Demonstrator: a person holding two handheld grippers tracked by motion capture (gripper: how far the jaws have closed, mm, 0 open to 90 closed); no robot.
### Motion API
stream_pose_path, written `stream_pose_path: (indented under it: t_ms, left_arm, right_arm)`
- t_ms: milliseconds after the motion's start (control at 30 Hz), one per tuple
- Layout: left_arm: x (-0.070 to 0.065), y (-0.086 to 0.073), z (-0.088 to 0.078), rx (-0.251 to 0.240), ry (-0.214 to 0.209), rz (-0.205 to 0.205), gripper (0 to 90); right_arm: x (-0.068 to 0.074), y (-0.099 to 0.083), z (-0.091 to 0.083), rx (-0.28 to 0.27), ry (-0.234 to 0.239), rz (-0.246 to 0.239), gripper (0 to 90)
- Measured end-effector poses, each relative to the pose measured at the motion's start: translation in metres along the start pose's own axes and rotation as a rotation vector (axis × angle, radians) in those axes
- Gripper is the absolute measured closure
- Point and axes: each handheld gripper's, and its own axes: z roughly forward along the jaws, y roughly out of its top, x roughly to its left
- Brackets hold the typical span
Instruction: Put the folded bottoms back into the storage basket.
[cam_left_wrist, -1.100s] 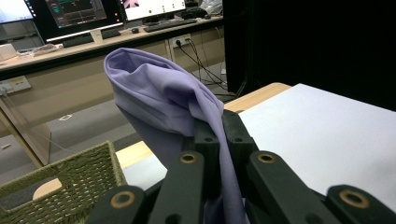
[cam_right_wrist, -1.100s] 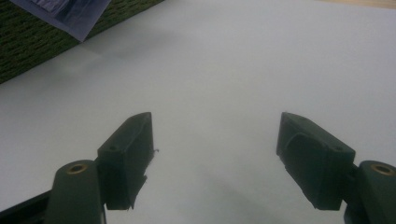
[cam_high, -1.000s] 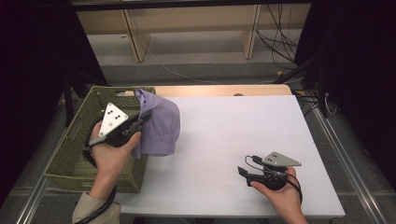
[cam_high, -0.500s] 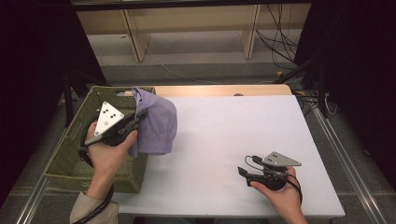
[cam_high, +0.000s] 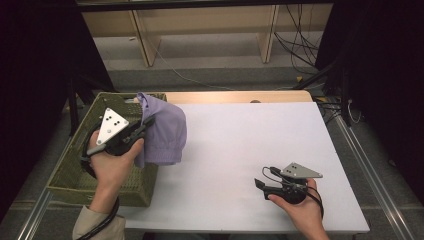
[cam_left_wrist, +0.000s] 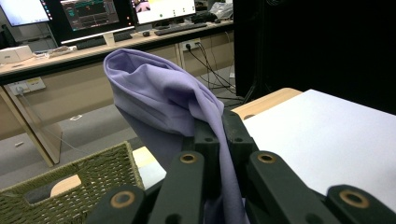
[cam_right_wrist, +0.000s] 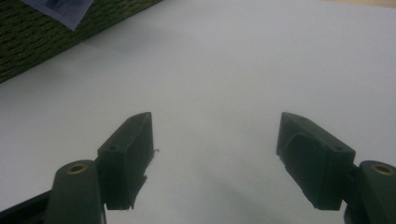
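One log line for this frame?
left tongs: shut on cloth over basket | right tongs: open, empty, low over table

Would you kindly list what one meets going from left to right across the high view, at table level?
Green basket → left tool → purple cloth held over the basket's right edge → bare white tabletop → right tool.
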Motion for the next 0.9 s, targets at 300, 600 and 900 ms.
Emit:
stream_pose_path:
  t_ms: [300,600,900]
  left_arm:
    - [0.0032,0.0010,-0.0024,-0.008,0.010,-0.004,86.3]
    - [0.0061,0.0025,-0.0054,-0.012,0.018,-0.006,86.2]
    - [0.0092,0.0040,-0.0084,-0.020,0.029,-0.010,86.3]
  right_arm:
    - [0.0000,0.0000,0.0000,-0.001,0.001,0.002,28.2]
    - [0.0001,-0.0003,0.0009,-0.004,0.002,0.002,28.2]
    - [0.0000,-0.0001,0.0002,0.000,0.000,0.001,28.2]
